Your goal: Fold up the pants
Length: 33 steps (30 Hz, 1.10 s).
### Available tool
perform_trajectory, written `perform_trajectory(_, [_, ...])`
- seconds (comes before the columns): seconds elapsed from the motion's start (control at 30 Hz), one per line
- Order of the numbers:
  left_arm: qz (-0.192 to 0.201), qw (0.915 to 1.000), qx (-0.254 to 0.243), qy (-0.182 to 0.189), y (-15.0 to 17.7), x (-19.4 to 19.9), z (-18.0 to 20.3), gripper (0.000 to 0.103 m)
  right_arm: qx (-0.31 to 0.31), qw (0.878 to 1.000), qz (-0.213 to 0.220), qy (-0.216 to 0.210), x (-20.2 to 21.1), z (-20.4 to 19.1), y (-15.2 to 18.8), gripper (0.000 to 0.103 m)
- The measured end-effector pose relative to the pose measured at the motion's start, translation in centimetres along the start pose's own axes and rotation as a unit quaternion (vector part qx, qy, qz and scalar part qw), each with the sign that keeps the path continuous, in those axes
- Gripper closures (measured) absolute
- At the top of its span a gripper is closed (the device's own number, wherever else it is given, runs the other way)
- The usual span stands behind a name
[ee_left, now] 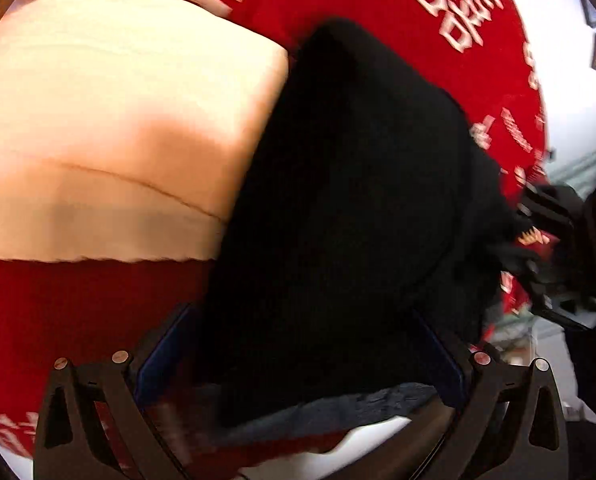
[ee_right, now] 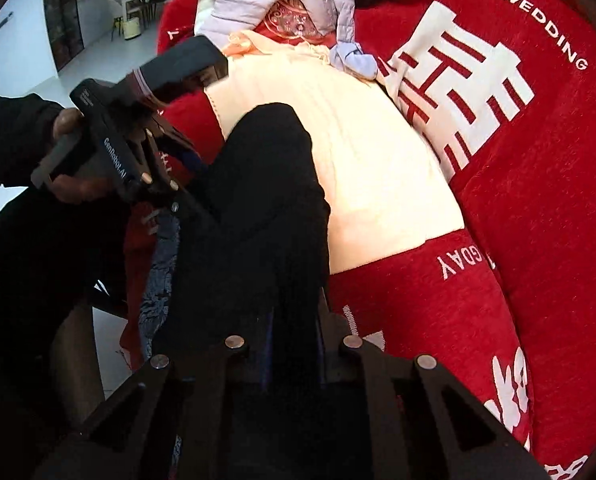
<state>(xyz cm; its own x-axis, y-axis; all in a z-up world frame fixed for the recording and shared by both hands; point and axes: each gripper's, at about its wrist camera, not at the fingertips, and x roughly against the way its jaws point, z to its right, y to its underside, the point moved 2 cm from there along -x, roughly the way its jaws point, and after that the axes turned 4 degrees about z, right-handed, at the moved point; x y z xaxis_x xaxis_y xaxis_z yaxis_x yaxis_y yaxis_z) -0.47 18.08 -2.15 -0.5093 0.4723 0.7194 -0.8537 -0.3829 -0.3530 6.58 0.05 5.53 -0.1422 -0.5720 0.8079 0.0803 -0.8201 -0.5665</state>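
The black pants hang lifted in a bunch over a cream blanket on the red sofa cover. My left gripper stands wide open, and the black cloth, with its grey lining showing below, fills the gap between its blue pads. In the right wrist view the pants rise from my right gripper, whose fingers are shut on a fold of the cloth. The left gripper sits at the pants' left edge, held by a hand. My right gripper shows at the pants' right edge.
The cream blanket lies across the red cover, which bears white lettering. A lilac padded jacket and other clothes are piled at the far end. White floor and a dining table lie beyond on the left.
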Motion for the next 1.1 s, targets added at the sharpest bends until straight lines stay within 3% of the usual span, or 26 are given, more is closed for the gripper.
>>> perform_trajectory(0.1, [0.004, 0.9991, -0.041, -0.009, 0.5, 0.0, 1.7, 0.0, -0.001, 1.0, -0.004, 0.006, -0.7, 0.0, -0.4, 0.085])
perform_trajectory(0.17, [0.018, 0.9983, -0.053, -0.016, 0.8, 0.7, 2.5, 0.012, -0.006, 1.0, -0.013, 0.017, -1.4, 0.2, -0.3, 0.086])
perform_trajectory(0.23, [0.012, 0.9956, -0.059, -0.071, 1.2, 1.0, 2.7, 0.065, -0.025, 0.999, -0.022, 0.025, -2.5, 0.7, -0.3, 0.085])
perform_trajectory(0.27, [0.008, 0.9942, -0.056, -0.091, 1.4, 1.0, 2.4, 0.078, -0.036, 0.999, -0.028, 0.029, -3.3, 1.0, -0.3, 0.083])
perform_trajectory(0.3, [0.002, 0.9932, -0.049, -0.106, 1.5, 1.0, 2.0, 0.083, -0.047, 0.998, -0.035, 0.034, -3.9, 1.1, -0.4, 0.076])
perform_trajectory(0.4, [-0.014, 0.9938, -0.019, -0.109, 1.8, 1.3, 0.9, 0.085, -0.094, 0.993, -0.052, 0.039, -4.8, 1.8, -0.8, 0.058])
perform_trajectory(0.6, [-0.01, 0.9922, -0.04, -0.118, 1.6, 2.0, 2.3, 0.086, -0.095, 0.993, -0.053, 0.039, -0.4, 1.8, 1.7, 0.044])
perform_trajectory(0.73, [0.011, 0.9926, -0.059, -0.105, 1.0, 3.2, 5.1, 0.087, -0.073, 0.989, -0.125, 0.016, 1.0, 1.0, 6.6, 0.044])
perform_trajectory(0.83, [0.02, 0.9908, -0.079, -0.108, 0.6, 3.7, 7.0, 0.087, -0.069, 0.981, -0.181, 0.023, -1.8, 0.3, 9.6, 0.044])
perform_trajectory(0.87, [0.02, 0.9899, -0.085, -0.111, 0.5, 3.7, 7.4, 0.088, -0.073, 0.98, -0.183, 0.029, -2.8, 0.2, 10.1, 0.042])
perform_trajectory(0.93, [0.016, 0.9884, -0.088, -0.123, 0.3, 3.3, 7.8, 0.088, -0.096, 0.984, -0.146, 0.035, -2.7, 0.6, 10.0, 0.034])
perform_trajectory(1.0, [0.011, 0.9882, -0.08, -0.13, 0.1, 3.1, 8.1, 0.088, -0.12, 0.981, -0.152, 0.028, -2.4, 1.3, 10.0, 0.034])
perform_trajectory(1.1, [0.015, 0.988, -0.08, -0.131, 0.1, 3.2, 9.4, 0.089, -0.099, 0.983, -0.146, 0.056, -0.7, 0.8, 10.1, 0.034])
